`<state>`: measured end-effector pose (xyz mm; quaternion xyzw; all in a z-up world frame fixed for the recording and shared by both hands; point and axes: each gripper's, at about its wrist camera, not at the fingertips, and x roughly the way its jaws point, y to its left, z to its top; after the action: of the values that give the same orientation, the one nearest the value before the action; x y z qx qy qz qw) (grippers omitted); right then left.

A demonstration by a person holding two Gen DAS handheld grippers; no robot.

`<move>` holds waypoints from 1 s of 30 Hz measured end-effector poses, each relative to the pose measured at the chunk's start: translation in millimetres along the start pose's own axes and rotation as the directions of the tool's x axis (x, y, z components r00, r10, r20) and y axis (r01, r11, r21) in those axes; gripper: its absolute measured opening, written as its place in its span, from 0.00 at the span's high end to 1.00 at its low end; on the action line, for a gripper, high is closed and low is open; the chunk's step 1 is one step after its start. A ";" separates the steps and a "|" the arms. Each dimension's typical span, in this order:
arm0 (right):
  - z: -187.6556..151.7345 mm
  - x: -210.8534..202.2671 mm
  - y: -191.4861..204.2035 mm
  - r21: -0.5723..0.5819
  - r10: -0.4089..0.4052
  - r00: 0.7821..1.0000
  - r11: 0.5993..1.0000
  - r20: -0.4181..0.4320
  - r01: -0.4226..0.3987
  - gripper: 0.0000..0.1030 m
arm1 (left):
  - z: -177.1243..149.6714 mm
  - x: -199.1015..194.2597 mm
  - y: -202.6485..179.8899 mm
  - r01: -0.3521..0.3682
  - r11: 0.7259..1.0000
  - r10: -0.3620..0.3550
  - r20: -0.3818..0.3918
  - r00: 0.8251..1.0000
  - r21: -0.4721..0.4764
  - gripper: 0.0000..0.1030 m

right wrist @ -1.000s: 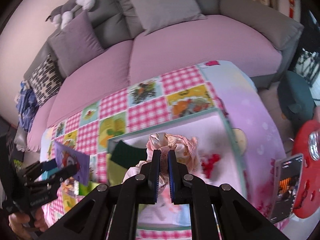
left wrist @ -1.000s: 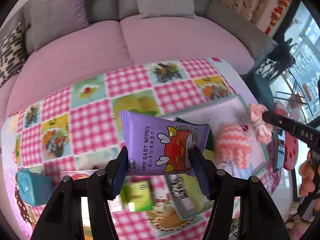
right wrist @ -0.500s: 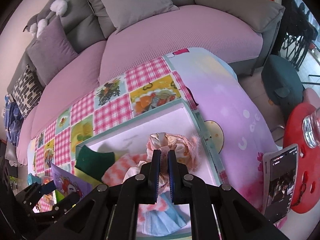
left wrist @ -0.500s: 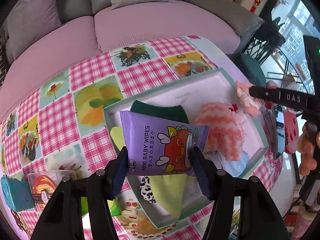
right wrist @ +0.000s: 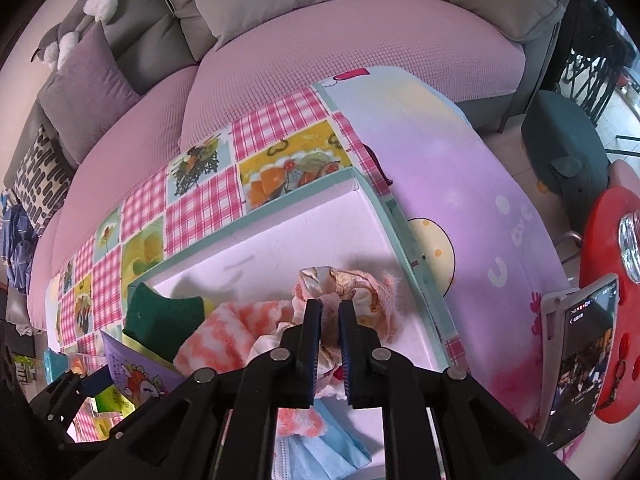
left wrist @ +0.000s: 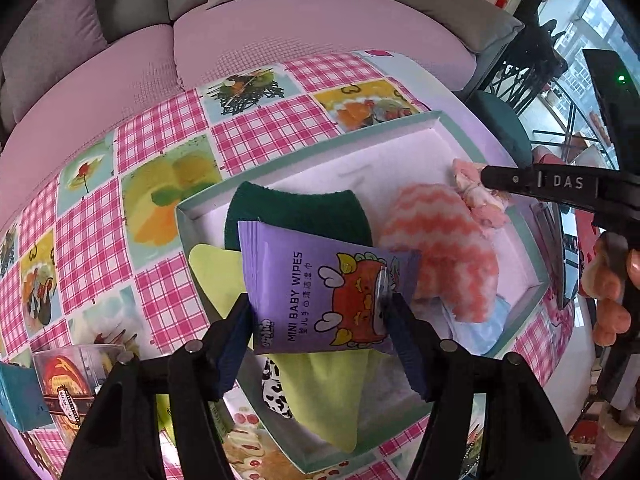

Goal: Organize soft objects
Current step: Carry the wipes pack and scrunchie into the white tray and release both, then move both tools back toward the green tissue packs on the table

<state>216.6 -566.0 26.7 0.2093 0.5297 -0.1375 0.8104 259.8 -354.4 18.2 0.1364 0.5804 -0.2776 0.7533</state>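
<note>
Over the box (left wrist: 440, 121), jaws just widening, left gripper (left wrist: 320, 320) barely pinching wipes pack (left wrist: 316, 288); right gripper (right wrist: 329, 344) clamped on scrunchie (right wrist: 352, 284): release low, onto bare floor.

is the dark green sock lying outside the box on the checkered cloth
No, the dark green sock lies inside the box, at its far left corner, behind the purple wipes pack.

The purple wipes pack (left wrist: 320, 300) is smooth, faintly glossy film. The coral sock (left wrist: 444, 256) looks fuzzy, the pink scrunchie (right wrist: 352, 292) satiny, the tablecloth (left wrist: 160, 168) slick, the sofa (right wrist: 320, 60) waffle-textured.
</note>
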 end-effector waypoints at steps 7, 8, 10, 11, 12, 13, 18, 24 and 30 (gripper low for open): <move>1.6 -6.2 4.7 -0.018 0.002 1.000 1.000 0.005 -0.002 0.88 | 0.5 -12.2 1.5 -0.005 1.000 0.005 0.026 1.000 -0.008 0.27; 1.6 -7.7 5.4 -0.020 0.005 1.000 1.000 0.005 -0.004 0.87 | 0.8 -15.0 2.4 -0.004 1.000 0.005 0.034 0.999 -0.013 0.27; 1.5 -10.4 6.6 -0.024 0.004 1.000 1.000 0.007 -0.004 0.83 | 1.1 -18.9 3.8 -0.009 1.000 0.010 0.042 0.999 -0.021 0.23; 1.5 -11.5 7.4 -0.026 0.003 1.000 1.000 0.007 -0.002 0.82 | 1.1 -20.0 4.5 -0.012 1.000 0.013 0.043 0.999 -0.025 0.23; 1.1 -12.3 8.3 -0.027 0.003 1.000 1.000 0.007 -0.003 0.80 | 0.9 -21.0 5.4 -0.013 1.000 0.014 0.042 0.999 -0.029 0.23; 0.6 -13.1 9.2 -0.028 0.003 1.000 1.000 0.007 -0.002 0.78 | 0.5 -21.9 6.5 -0.014 0.999 0.015 0.042 0.999 -0.032 0.22; -2.8 -18.6 13.8 -0.043 0.003 1.000 0.999 0.005 -0.003 0.63 | -2.5 -24.2 11.7 -0.012 0.998 0.014 0.043 0.999 -0.065 0.18; -9.3 -31.1 22.3 -0.068 0.005 1.000 0.998 0.019 -0.004 0.50 | -8.5 -33.0 21.9 -0.016 0.993 0.024 0.068 0.997 -0.116 0.18; -21.2 -41.8 37.1 -0.113 0.006 1.000 0.994 0.025 -0.003 0.37 | -18.8 -49.2 47.3 -0.073 0.975 0.096 0.104 0.990 -0.208 0.17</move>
<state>199.4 -523.2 64.7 0.1627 0.5257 -0.1082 0.8279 263.6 -293.4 54.1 0.0672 0.5557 -0.1918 0.8061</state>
